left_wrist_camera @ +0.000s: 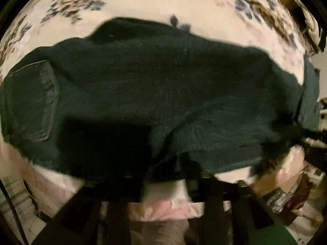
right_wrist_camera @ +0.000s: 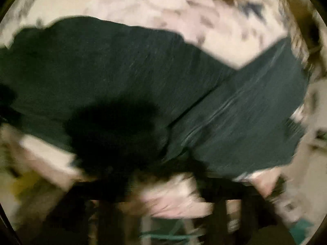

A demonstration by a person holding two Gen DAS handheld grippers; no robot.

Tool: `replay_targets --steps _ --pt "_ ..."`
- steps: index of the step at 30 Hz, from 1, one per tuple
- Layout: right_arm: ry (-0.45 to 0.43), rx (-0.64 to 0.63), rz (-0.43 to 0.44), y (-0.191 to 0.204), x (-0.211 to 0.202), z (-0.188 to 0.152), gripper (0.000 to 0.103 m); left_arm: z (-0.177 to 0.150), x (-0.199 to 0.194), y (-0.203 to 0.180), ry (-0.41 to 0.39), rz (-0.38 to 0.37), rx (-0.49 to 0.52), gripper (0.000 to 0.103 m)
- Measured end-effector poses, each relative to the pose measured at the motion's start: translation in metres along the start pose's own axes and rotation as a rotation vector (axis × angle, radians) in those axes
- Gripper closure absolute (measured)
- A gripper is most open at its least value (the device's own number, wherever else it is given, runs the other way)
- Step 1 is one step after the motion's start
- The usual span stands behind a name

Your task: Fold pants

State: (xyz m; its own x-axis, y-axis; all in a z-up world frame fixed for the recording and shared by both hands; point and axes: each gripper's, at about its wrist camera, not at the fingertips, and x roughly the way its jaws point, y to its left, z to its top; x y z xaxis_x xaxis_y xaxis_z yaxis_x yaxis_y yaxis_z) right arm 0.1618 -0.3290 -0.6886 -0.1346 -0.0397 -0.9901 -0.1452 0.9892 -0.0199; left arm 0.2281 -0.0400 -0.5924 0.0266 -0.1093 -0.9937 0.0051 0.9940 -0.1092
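Observation:
Dark green pants point(left_wrist_camera: 153, 85) lie spread across a floral bedsheet point(left_wrist_camera: 153, 0), with a stitched back pocket point(left_wrist_camera: 32, 100) at the left. My left gripper point(left_wrist_camera: 165, 181) points down at the pants' near edge. Its dark fingers point(left_wrist_camera: 206, 185) stand apart, with pale sheet showing between them and no cloth pinched. The right wrist view is blurred. It shows the pants point(right_wrist_camera: 132, 67) with one leg point(right_wrist_camera: 245, 112) folded over diagonally on the sheet point(right_wrist_camera: 143, 6). My right gripper point(right_wrist_camera: 167, 185) is wide open at the near hem, with only sheet in its gap.
The bed's near edge runs just under both grippers. Past it, at the lower right of the left wrist view, lies clutter of bags and foil point(left_wrist_camera: 286, 200). Something green point(right_wrist_camera: 167, 234) shows below the bed in the right wrist view.

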Motion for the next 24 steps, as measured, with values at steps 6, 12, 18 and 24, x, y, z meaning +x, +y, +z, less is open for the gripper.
replay_targets --steps 6,12,18,24 --pt "-0.073 0.333 0.197 -0.057 -0.061 -0.031 0.008 0.0 -0.054 0.011 -0.119 -0.001 -0.064 0.008" --pt "-0.224 0.652 0.177 -0.157 -0.077 0.026 0.008 0.019 -0.033 -0.018 -0.159 0.197 -0.023 0.008" --pt "-0.157 0.558 -0.056 -0.175 -0.028 0.12 0.055 0.036 -0.01 -0.035 -0.156 0.231 -0.032 0.008" --pt "-0.272 0.773 -0.134 -0.206 -0.058 0.027 0.092 0.031 -0.015 -0.06 -0.155 0.223 0.004 0.008"
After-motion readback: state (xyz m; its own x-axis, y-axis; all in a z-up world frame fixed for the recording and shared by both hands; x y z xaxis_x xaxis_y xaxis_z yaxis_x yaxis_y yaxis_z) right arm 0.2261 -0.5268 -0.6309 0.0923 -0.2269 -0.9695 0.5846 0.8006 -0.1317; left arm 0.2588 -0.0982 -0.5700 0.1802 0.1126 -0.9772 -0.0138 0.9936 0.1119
